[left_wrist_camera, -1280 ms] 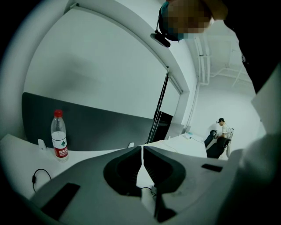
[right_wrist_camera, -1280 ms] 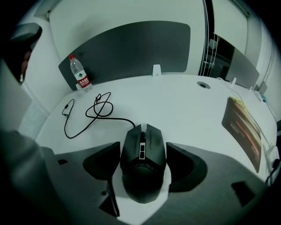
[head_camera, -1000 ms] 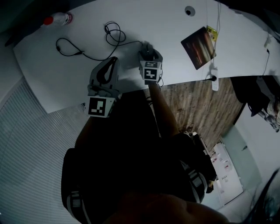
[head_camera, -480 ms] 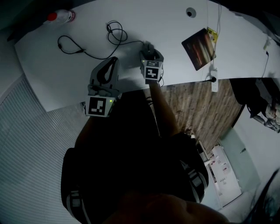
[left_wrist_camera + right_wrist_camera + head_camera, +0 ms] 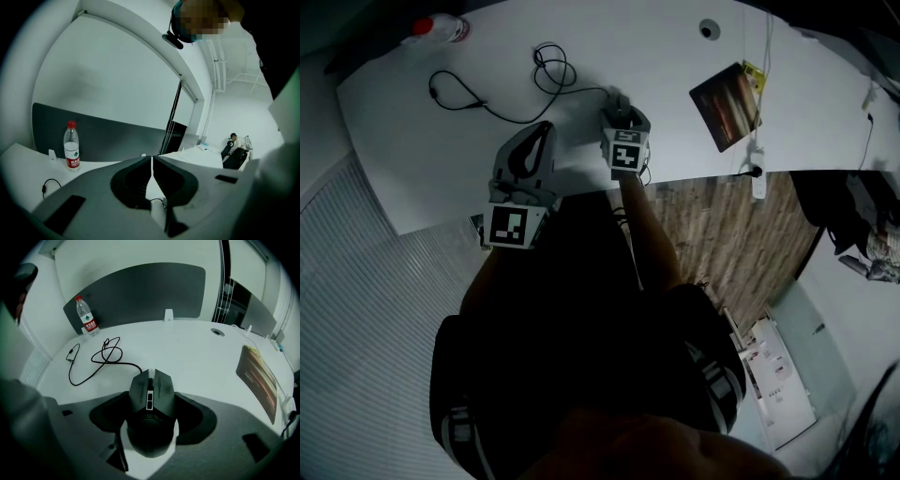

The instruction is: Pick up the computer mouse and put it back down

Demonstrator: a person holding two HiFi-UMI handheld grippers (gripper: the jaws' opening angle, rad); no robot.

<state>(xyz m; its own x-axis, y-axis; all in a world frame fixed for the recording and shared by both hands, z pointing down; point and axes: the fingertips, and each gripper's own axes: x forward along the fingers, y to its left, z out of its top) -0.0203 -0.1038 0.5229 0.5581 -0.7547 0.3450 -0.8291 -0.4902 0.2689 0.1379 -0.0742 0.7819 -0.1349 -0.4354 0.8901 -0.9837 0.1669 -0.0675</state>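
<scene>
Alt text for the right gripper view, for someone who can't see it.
The right gripper holds a black wired computer mouse between its grey fingers at a white desk. Beyond lie a looped black cable, a red-capped clear plastic bottle and a dark mouse pad.

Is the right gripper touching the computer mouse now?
Touching. In the right gripper view, the right gripper has both jaws against the sides of the computer mouse.
</scene>
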